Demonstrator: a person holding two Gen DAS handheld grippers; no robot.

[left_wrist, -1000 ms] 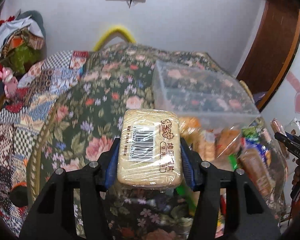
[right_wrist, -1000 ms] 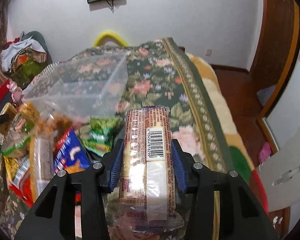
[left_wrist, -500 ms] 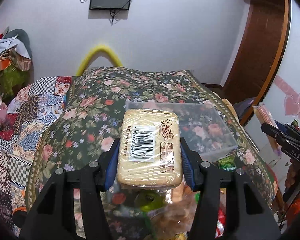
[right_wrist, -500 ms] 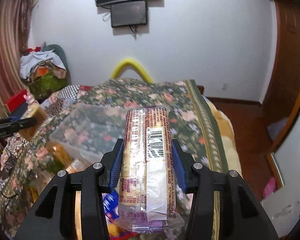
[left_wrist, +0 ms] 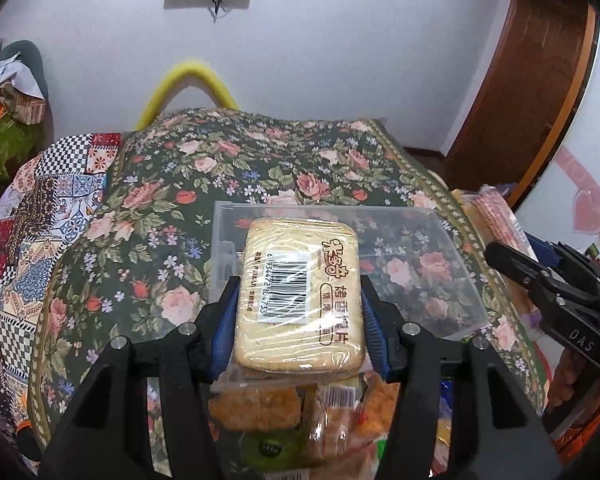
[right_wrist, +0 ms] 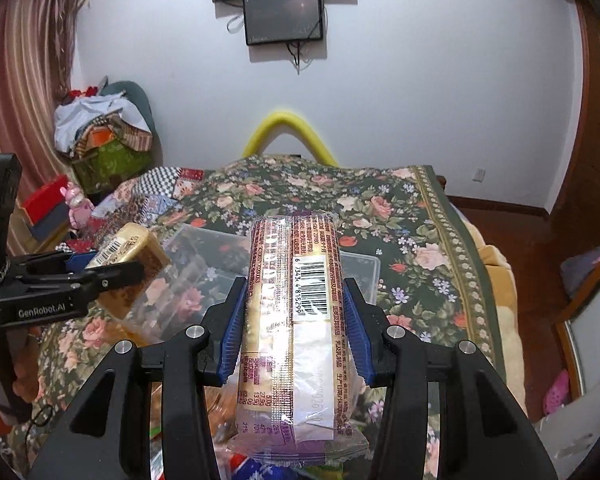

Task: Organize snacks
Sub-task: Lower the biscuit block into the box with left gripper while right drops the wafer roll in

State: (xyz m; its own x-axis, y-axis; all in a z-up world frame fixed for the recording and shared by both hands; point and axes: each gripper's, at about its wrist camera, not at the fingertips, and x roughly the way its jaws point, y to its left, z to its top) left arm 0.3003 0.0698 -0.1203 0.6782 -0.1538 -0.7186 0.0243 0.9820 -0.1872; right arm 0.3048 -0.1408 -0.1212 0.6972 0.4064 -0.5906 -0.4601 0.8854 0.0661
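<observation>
My left gripper (left_wrist: 298, 304) is shut on a pale yellow wrapped biscuit pack (left_wrist: 300, 292) with a barcode, held over the near edge of a clear plastic box (left_wrist: 420, 280). In the right wrist view my right gripper (right_wrist: 294, 312) is shut on a long purple-and-gold wrapped cracker roll (right_wrist: 296, 320), above the same clear box (right_wrist: 204, 264). The left gripper with its biscuit pack (right_wrist: 128, 248) shows at the left of that view. The right gripper's black body (left_wrist: 556, 292) shows at the right edge of the left wrist view.
The box sits on a dark floral bedspread (left_wrist: 220, 184). A heap of loose snack packets (left_wrist: 300, 412) lies just below the grippers. A yellow foam arch (right_wrist: 288, 132) stands at the bed's far end, a clothes pile (right_wrist: 104, 132) to the left, wooden floor (right_wrist: 512, 232) to the right.
Both grippers have risen and drawn back from the snack heap with their packs; the clear box now lies lower and farther in front, and more wall and the screens have come into view.
</observation>
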